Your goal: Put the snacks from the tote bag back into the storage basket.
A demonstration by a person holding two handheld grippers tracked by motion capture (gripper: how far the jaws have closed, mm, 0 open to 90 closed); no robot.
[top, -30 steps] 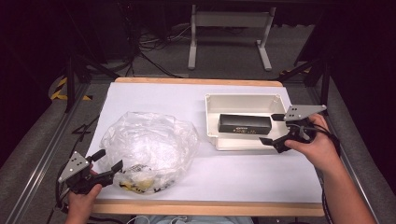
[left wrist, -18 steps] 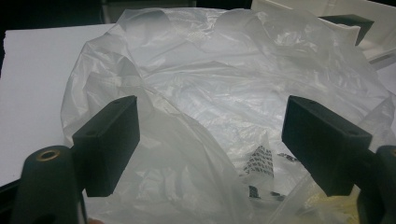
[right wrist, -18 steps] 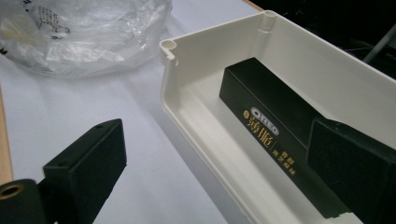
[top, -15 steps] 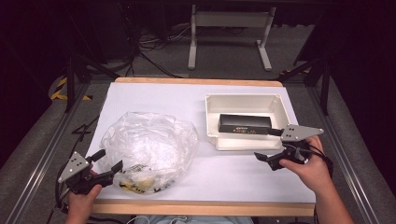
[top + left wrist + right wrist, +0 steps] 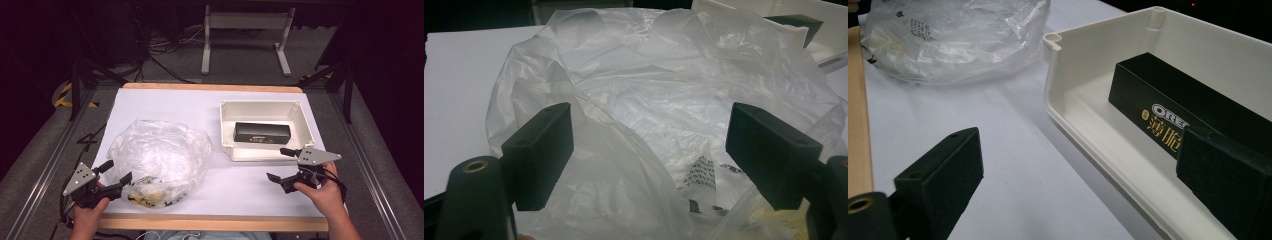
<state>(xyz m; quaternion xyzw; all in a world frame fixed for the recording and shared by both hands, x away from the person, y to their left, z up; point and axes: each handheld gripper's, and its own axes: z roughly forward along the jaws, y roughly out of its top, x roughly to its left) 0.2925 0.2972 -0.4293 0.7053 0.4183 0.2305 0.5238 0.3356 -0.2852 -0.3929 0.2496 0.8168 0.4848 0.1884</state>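
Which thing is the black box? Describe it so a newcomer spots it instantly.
On the white table sheet, look to the right half for the cream plastic tray. The black box lies flat inside it, long and dark with gold lettering, unlike the crumpled clear plastic bag on the left.

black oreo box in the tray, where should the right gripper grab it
Probably from above, across the narrow width of the black box: it lies flat in the white tray, long sides running crossways, with room beside both. The right gripper is open and empty, just outside the near wall.
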